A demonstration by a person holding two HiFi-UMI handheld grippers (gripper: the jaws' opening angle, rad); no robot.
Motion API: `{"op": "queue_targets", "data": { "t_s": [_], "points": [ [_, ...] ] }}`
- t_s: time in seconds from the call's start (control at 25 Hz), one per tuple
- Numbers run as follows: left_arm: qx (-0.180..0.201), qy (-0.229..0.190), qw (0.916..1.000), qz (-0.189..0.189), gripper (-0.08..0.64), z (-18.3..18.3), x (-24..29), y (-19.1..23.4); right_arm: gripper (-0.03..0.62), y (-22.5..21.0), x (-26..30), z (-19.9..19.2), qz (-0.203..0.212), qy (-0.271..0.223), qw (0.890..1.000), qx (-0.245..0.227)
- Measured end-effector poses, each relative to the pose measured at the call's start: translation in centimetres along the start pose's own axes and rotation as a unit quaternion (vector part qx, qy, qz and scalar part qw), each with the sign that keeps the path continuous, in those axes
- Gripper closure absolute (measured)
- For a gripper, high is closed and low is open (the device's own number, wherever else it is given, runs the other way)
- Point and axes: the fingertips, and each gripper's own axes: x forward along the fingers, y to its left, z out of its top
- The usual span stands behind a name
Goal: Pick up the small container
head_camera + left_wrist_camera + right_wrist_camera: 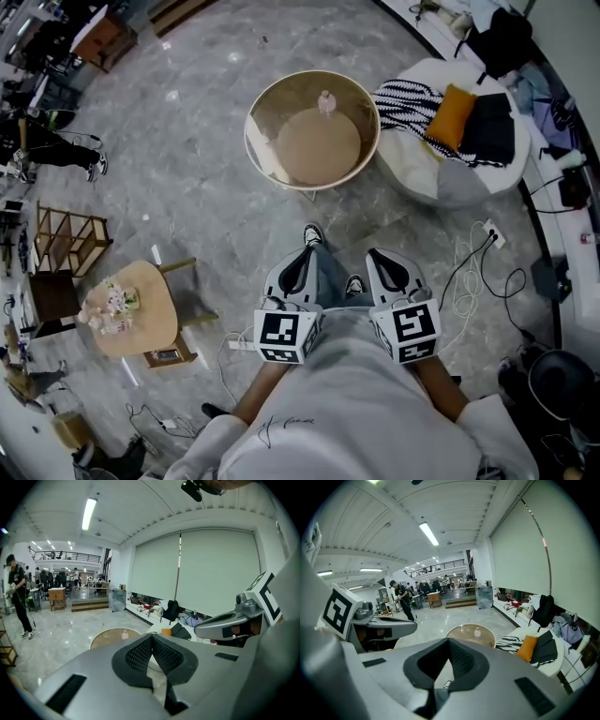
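Observation:
The small container (pixel 326 101), a pale pink bottle, stands upright near the far rim of a round glass-topped table (pixel 258 155) ahead of me. It also shows in the left gripper view (pixel 124 633) and the right gripper view (pixel 477 631), small and far beyond the jaws. My left gripper (pixel 301 259) and right gripper (pixel 385 257) are held side by side close to my body, well short of the table. Both point toward it. On each, the black pads meet at the tips, left (pixel 152 637) and right (pixel 450 641), with nothing held.
A white round seat (pixel 441 178) with a striped blanket, an orange cushion (pixel 452 114) and dark clothes stands right of the table. A small wooden side table (pixel 155 314) with flowers is at the left. Cables (pixel 469 277) lie on the floor at the right. A person (pixel 18 602) stands far left.

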Motion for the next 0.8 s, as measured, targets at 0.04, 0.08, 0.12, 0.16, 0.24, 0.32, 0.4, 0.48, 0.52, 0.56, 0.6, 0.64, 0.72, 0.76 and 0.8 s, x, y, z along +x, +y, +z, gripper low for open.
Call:
{"op": "queue_targets", "data": {
  "t_s": [0.04, 0.08, 0.12, 0.16, 0.24, 0.32, 0.4, 0.48, 0.52, 0.56, 0.6, 0.64, 0.72, 0.76, 0.8],
  "points": [
    [-0.001, 0.002, 1.0, -0.002, 0.543, 0.2, 0.5, 0.4, 0.577, -0.1, 0.6, 0.4, 0.003, 0.001, 1.0, 0.0],
    [-0.002, 0.004, 1.0, -0.004, 0.543, 0.5, 1.0, 0.9, 0.577, -0.1, 1.1, 0.8, 0.005, 0.002, 1.0, 0.001],
    [-0.003, 0.005, 1.0, -0.006, 0.543, 0.8, 1.4, 1.4, 0.577, -0.1, 1.7, 1.2, 0.008, 0.003, 1.0, 0.002],
    [-0.003, 0.007, 0.9999, -0.008, 0.543, 1.2, 1.9, 1.9, 0.577, -0.1, 2.3, 1.6, 0.01, 0.004, 1.0, 0.003],
    [-0.003, 0.009, 0.9999, -0.012, 0.543, 1.9, 2.7, 3.0, 0.577, -0.2, 3.4, 2.5, 0.012, 0.006, 1.0, 0.005],
    [-0.001, 0.011, 0.9998, -0.017, 0.543, 2.7, 3.6, 4.0, 0.577, -0.3, 4.6, 3.3, 0.012, 0.007, 1.0, 0.006],
    [0.0, 0.013, 0.9997, -0.023, 0.543, 3.2, 4.5, 5.1, 0.577, -0.3, 5.8, 4.0, 0.011, 0.01, 1.0, 0.008],
    [0.0, 0.016, 0.9995, -0.029, 0.543, 3.9, 5.4, 6.2, 0.577, -0.4, 6.9, 4.8, 0.008, 0.013, 1.0, 0.011],
    [0.001, 0.017, 0.9993, -0.032, 0.543, 4.3, 5.8, 6.7, 0.577, -0.5, 7.5, 5.2, 0.006, 0.014, 1.0, 0.012],
    [0.002, 0.017, 0.9992, -0.035, 0.543, 4.7, 6.3, 7.2, 0.577, -0.6, 8.1, 5.7, 0.003, 0.015, 1.0, 0.013],
    [0.004, 0.017, 0.9991, -0.039, 0.543, 5.1, 6.8, 7.7, 0.577, -0.7, 8.7, 6.2, 0.0, 0.014, 1.0, 0.014],
    [0.006, 0.017, 0.999, -0.042, 0.543, 5.5, 7.2, 8.3, 0.577, -0.7, 9.3, 6.7, -0.002, 0.014, 1.0, 0.015],
    [0.008, 0.016, 0.9987, -0.047, 0.543, 6.3, 8.1, 9.4, 0.577, -0.7, 10.5, 7.6, -0.006, 0.015, 1.0, 0.014],
    [0.008, 0.015, 0.9987, -0.049, 0.543, 6.7, 8.4, 10.0, 0.577, -0.6, 11.1, 8.1, -0.007, 0.015, 1.0, 0.013],
    [0.008, 0.014, 0.9986, -0.05, 0.543, 7.1, 8.7, 10.7, 0.577, -0.5, 11.7, 8.6, -0.008, 0.016, 1.0, 0.012]
  ]
}}
